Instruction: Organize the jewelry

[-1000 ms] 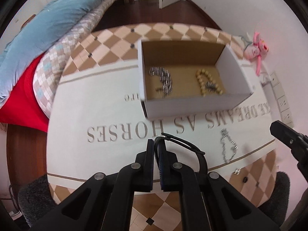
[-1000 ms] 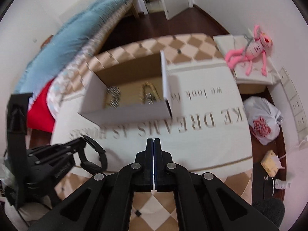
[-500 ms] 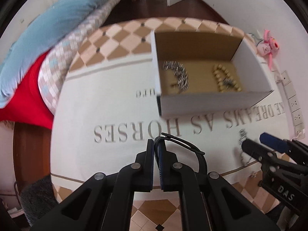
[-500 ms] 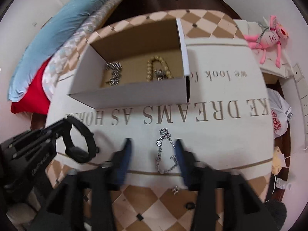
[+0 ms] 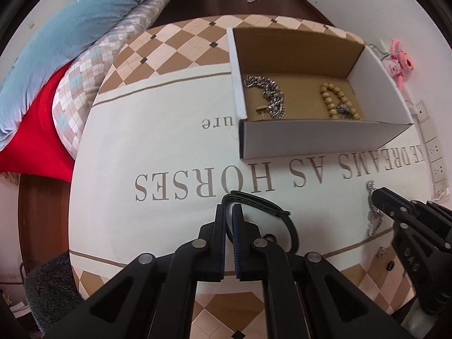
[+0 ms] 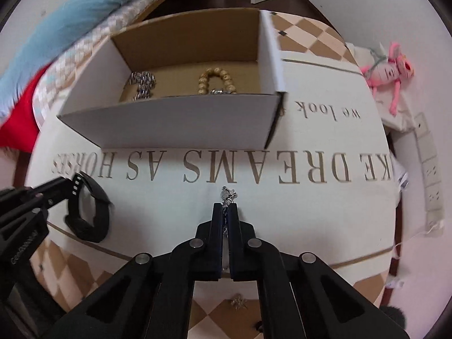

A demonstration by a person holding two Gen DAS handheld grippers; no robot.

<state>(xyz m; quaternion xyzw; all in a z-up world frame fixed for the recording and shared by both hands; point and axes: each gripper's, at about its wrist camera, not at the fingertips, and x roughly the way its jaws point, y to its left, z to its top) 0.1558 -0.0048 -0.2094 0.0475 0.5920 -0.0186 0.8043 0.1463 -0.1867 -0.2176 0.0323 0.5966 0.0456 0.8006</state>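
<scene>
My left gripper is shut on the strap of a black watch just above the lettered tablecloth; the watch also shows in the right wrist view. My right gripper is shut on a thin silver chain that lies on the cloth; the chain also shows in the left wrist view. An open white cardboard box stands behind both. It holds a chunky silver chain bracelet and a wooden bead bracelet.
A small gold charm lies on the checkered border near the table's front edge. A bed with a blue duvet is to the left. A pink plush toy lies to the right, off the table.
My right gripper opened, came down over the silver chain and has closed on it. My left gripper still holds the watch and has shifted left relative to the box.
</scene>
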